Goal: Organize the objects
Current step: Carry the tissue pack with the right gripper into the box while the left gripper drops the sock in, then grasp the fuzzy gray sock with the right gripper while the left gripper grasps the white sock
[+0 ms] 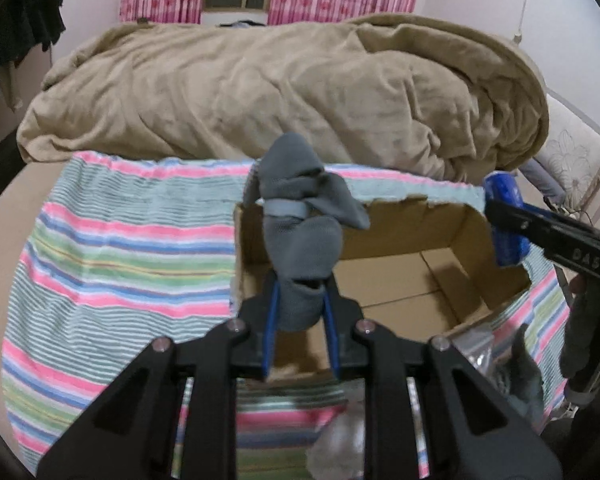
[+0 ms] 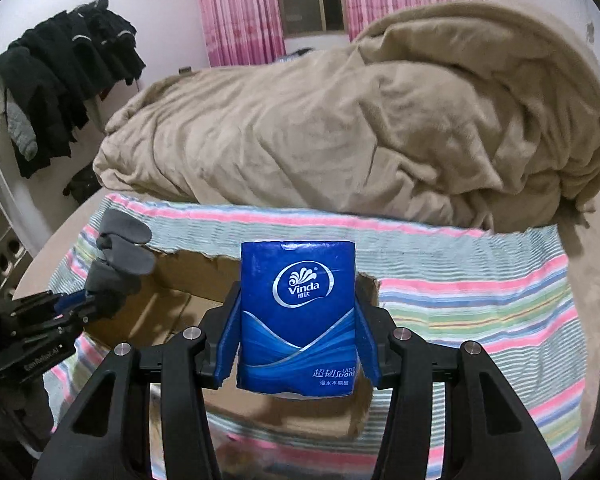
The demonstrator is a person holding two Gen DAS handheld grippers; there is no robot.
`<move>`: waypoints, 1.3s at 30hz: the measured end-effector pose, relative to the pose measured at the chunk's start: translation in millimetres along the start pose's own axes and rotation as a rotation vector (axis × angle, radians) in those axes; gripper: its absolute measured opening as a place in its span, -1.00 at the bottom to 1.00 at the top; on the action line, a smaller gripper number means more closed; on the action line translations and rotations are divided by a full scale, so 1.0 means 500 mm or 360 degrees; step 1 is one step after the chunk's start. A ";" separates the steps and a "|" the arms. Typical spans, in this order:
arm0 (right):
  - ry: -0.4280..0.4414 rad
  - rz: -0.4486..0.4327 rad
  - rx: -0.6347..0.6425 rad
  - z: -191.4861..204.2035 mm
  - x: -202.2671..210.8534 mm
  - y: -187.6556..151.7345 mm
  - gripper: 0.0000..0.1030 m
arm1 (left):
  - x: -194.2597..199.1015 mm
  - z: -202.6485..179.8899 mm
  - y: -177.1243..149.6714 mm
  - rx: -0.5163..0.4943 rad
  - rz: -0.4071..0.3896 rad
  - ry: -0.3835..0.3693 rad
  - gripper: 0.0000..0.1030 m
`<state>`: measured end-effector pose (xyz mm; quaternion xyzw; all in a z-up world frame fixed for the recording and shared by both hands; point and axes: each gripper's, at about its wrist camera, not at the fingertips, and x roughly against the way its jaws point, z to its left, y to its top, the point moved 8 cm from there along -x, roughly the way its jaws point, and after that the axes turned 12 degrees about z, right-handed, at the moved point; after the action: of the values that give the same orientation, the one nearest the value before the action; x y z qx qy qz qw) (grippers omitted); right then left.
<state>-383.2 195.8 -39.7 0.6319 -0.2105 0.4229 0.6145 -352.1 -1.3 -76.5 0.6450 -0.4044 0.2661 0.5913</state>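
My left gripper [image 1: 300,292] is shut on a bundle of grey socks [image 1: 300,236] and holds it above the left side of an open cardboard box [image 1: 416,280]. My right gripper [image 2: 298,316] is shut on a blue Vinda tissue pack [image 2: 298,312] and holds it over the same box [image 2: 168,308]. In the left wrist view the tissue pack [image 1: 504,220] hangs over the box's right rim. In the right wrist view the socks [image 2: 120,256] and the left gripper are at the box's left side. The inside of the box that shows is bare.
The box stands on a striped cloth [image 1: 120,256] spread over the bed. A heaped tan blanket [image 1: 280,92] lies behind it. Clear plastic bags [image 1: 480,352] and a grey item lie near the box's front. Dark clothes [image 2: 68,76] hang at the left.
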 end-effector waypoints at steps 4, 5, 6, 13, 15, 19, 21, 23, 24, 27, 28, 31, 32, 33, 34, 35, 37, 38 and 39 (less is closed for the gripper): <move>0.0001 0.0071 -0.0014 -0.004 -0.042 -0.007 0.03 | -0.018 -0.009 0.001 -0.0033 0.0033 0.0034 -0.47; 0.0005 0.0080 -0.0019 -0.005 -0.046 -0.007 0.04 | -0.022 -0.010 0.001 -0.0036 0.0044 0.0037 -0.45; 0.0007 0.0094 -0.0020 -0.004 -0.052 -0.009 0.04 | -0.028 -0.010 -0.001 -0.0041 0.0059 0.0055 -0.40; 0.0044 0.0086 -0.0047 -0.004 -0.055 -0.018 0.46 | -0.017 -0.005 -0.012 -0.0034 0.0040 0.0085 0.14; 0.0038 0.0056 -0.0052 -0.006 -0.041 -0.017 0.55 | -0.004 -0.010 -0.014 -0.0034 0.0017 0.0068 0.20; 0.0036 0.0007 -0.0081 -0.009 -0.009 -0.017 0.57 | 0.040 -0.020 -0.022 -0.0045 -0.0061 0.0092 0.38; 0.0036 -0.0016 -0.0081 -0.004 0.018 -0.019 0.57 | 0.066 -0.021 -0.029 -0.0043 -0.0105 0.0081 0.46; 0.0030 -0.0060 -0.0062 0.007 0.056 -0.022 0.57 | 0.095 -0.022 -0.040 -0.0038 -0.0129 0.0063 0.47; 0.0020 -0.0086 -0.0053 0.014 0.082 -0.029 0.57 | 0.113 -0.023 -0.047 -0.0036 -0.0145 0.0042 0.47; 0.0019 -0.0117 -0.0035 0.031 0.128 -0.053 0.57 | 0.164 -0.021 -0.072 -0.0018 -0.0214 0.0031 0.64; 0.0010 -0.0126 -0.0023 0.037 0.146 -0.066 0.57 | 0.178 -0.022 -0.082 -0.0006 -0.0230 0.0027 0.74; 0.0007 -0.0136 0.0003 0.051 0.180 -0.096 0.57 | 0.209 -0.024 -0.115 0.0024 -0.0231 -0.0018 0.78; 0.0010 -0.0139 0.0015 0.056 0.190 -0.107 0.57 | 0.214 -0.023 -0.121 0.0026 -0.0231 -0.0024 0.78; 0.0009 -0.0143 0.0029 0.060 0.201 -0.118 0.57 | 0.224 -0.025 -0.129 0.0024 -0.0237 -0.0024 0.78; 0.0005 -0.0147 0.0043 0.064 0.212 -0.129 0.57 | 0.232 -0.025 -0.134 0.0020 -0.0247 -0.0022 0.78; 0.0004 -0.0151 0.0051 0.066 0.218 -0.136 0.57 | 0.239 -0.027 -0.139 0.0014 -0.0257 -0.0018 0.78; 0.0003 -0.0155 0.0065 0.068 0.231 -0.153 0.57 | 0.245 -0.028 -0.151 0.0014 -0.0265 -0.0012 0.78; 0.0003 -0.0154 0.0068 0.069 0.235 -0.162 0.57 | 0.244 -0.029 -0.158 0.0015 -0.0257 -0.0016 0.78; 0.0002 -0.0149 0.0070 0.068 0.237 -0.171 0.57 | 0.239 -0.030 -0.166 0.0015 -0.0242 -0.0019 0.78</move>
<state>-241.3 206.8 6.8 0.6541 -0.1711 0.3986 0.6197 -217.4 -13.6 -21.4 0.6782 -0.3567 0.2183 0.6043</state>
